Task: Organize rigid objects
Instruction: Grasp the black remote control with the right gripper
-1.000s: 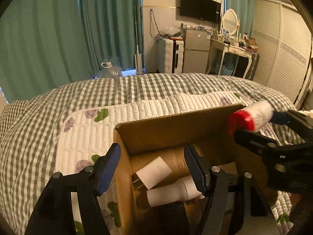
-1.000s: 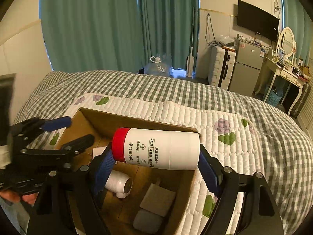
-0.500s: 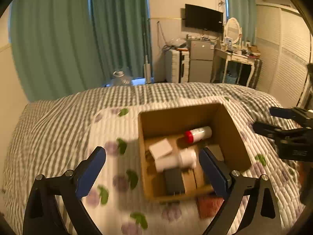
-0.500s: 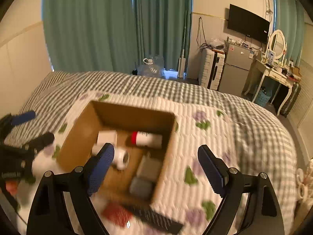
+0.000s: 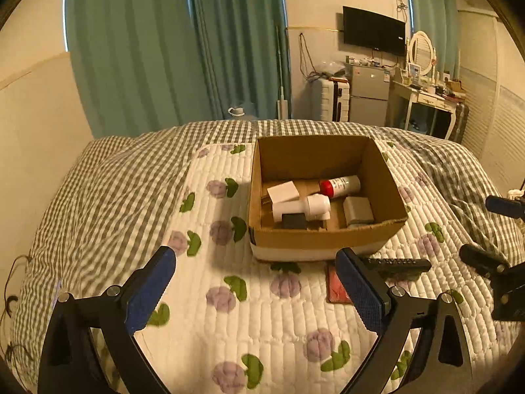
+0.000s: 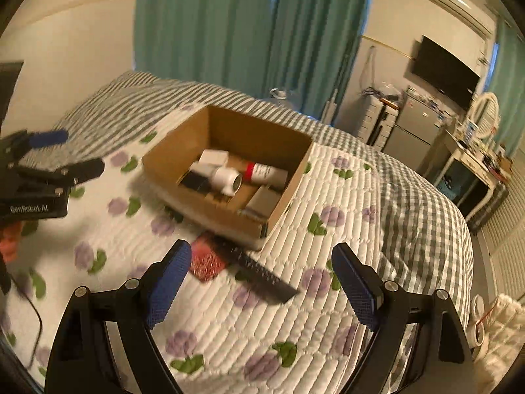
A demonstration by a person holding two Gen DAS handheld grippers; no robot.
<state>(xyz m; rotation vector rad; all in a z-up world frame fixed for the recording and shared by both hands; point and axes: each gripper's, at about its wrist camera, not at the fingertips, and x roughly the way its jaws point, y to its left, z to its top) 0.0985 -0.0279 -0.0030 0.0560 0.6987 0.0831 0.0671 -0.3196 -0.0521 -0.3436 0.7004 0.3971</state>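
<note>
A cardboard box (image 5: 328,239) (image 6: 183,151) sits on the quilted bed. Inside lie a red-capped white bottle (image 5: 339,184) (image 6: 265,171), a white tube-shaped device (image 5: 300,208) (image 6: 223,177), a white carton (image 5: 283,191), a black block (image 5: 293,220) and a grey block (image 5: 358,210). In front of the box lie a black remote (image 5: 395,264) (image 6: 262,274) and a red packet (image 5: 338,287) (image 6: 206,257). My left gripper (image 5: 256,290) is open and empty, short of the box. My right gripper (image 6: 259,284) is open and empty above the remote.
The white flowered quilt (image 5: 249,302) lies over a green checked blanket (image 5: 108,190). Green curtains, a TV, a suitcase, a small fridge and a dressing table (image 5: 426,98) stand beyond the bed. The right gripper shows at the left wrist view's right edge (image 5: 492,229).
The right gripper let go of the red-capped bottle, which now lies in the box. Both grippers have pulled back and up from the box, open and empty.
</note>
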